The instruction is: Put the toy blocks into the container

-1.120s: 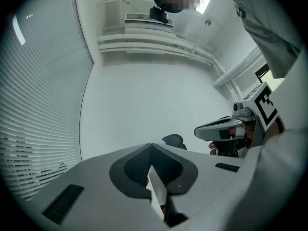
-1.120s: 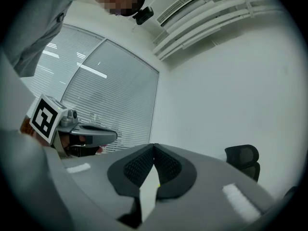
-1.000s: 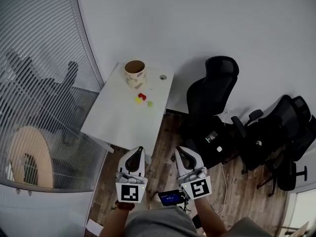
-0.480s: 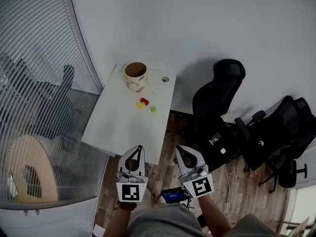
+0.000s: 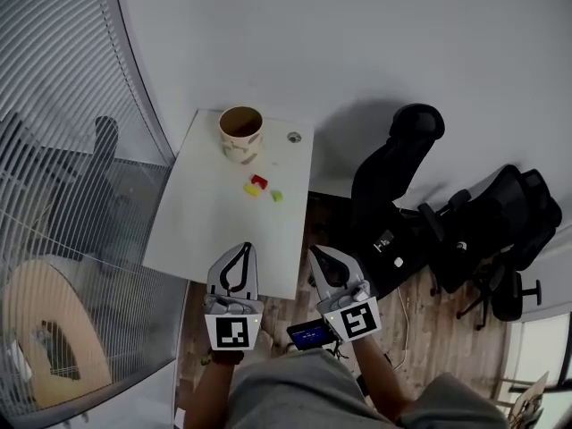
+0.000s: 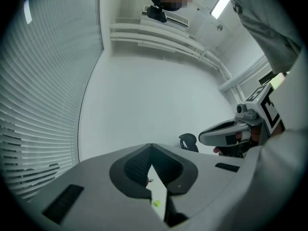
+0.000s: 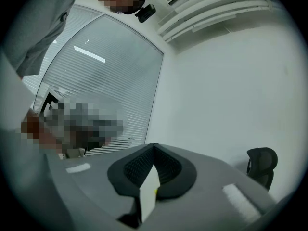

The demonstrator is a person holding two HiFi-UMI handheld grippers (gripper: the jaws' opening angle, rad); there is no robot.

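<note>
The left gripper and the right gripper sit side by side low in the head view. Each has its jaws drawn together on nothing. The left one's tips lie over the near end of the white table. The right one's tips lie just off the table's near right corner, above the wood floor.

At the far end of the table the container, a tan cup, stands upright with its mouth open. The toy blocks lie in a small cluster on the tabletop, between the cup and the grippers and closer to the cup. The red block and the yellow block are just beside each other, and the green block sits slightly to their right. All three are well apart from both grippers. A small round disc sits near the table's far right corner. Black office chairs crowd the floor on the right, and slatted blinds fill the left.

In the left gripper view the two dark pads meet at their tips. A sliver of white tabletop shows below them, and the green block appears there as a tiny fleck. The right gripper appears at the right edge, with a chair beyond.

In the right gripper view the pads likewise meet with nothing between them. The same narrow strip of table shows beneath, the blinds lie to the left and a chair to the right.
</note>
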